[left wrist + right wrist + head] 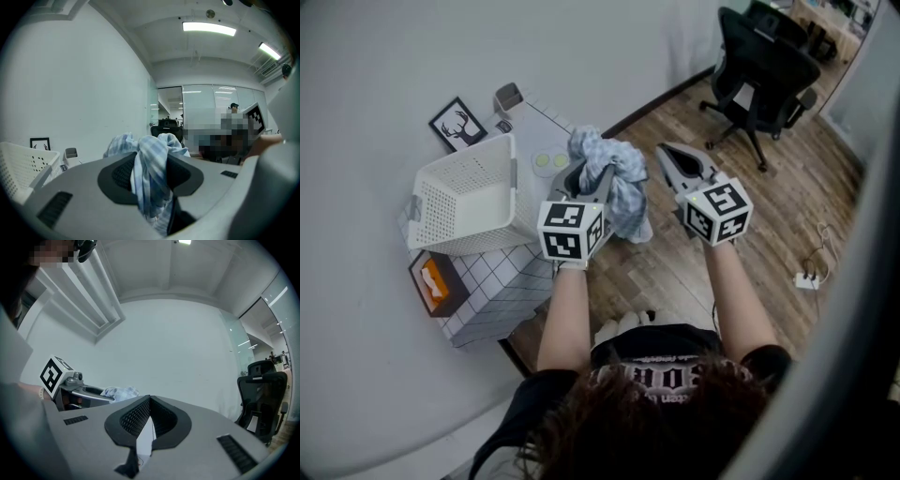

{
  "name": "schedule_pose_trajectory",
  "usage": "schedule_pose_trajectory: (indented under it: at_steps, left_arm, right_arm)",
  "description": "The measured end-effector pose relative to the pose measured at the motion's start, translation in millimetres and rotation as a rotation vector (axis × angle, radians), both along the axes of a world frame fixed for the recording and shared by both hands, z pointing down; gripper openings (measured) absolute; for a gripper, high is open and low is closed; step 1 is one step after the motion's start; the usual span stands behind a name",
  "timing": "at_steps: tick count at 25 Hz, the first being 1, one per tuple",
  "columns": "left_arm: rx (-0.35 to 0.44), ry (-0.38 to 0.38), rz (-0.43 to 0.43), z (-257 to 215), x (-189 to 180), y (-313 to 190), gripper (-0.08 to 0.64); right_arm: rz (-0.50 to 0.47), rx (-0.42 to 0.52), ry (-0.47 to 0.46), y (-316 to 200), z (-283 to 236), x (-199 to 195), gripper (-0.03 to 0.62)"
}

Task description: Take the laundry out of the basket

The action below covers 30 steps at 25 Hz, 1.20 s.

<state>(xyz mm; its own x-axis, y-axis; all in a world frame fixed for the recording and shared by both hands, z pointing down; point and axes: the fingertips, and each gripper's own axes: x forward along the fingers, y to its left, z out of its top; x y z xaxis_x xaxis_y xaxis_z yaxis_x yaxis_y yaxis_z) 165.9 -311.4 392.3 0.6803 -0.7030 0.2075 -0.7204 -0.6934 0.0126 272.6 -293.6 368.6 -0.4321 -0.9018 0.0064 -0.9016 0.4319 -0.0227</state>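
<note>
A crumpled blue-and-white checked cloth (622, 187) hangs in the air, pinched between the jaws of my left gripper (598, 174). In the left gripper view the cloth (149, 173) fills the gap between the dark pads and spills down over them. The white perforated laundry basket (469, 197) stands on a tiled table to the left of that gripper; I cannot see into it. My right gripper (672, 157) is held up beside the cloth, apart from it, its jaws together with nothing between them (149, 401). From the right gripper view the cloth (121, 392) shows at the left.
The tiled table (502, 281) also carries a framed deer picture (457, 123) and an orange tissue box (436, 281). A black office chair (764, 66) stands on the wooden floor at the far right. A power strip (806, 279) lies on the floor.
</note>
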Motion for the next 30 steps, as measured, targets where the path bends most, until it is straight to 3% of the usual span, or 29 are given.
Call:
schedule_pose_trajectory:
  at_steps: [30]
  left_arm:
    - [-0.004, 0.002, -0.013, 4.5, -2.9, -4.6, 0.147]
  right_arm:
    - [0.005, -0.008, 0.018, -8.1, 4.7, 3.1, 0.026]
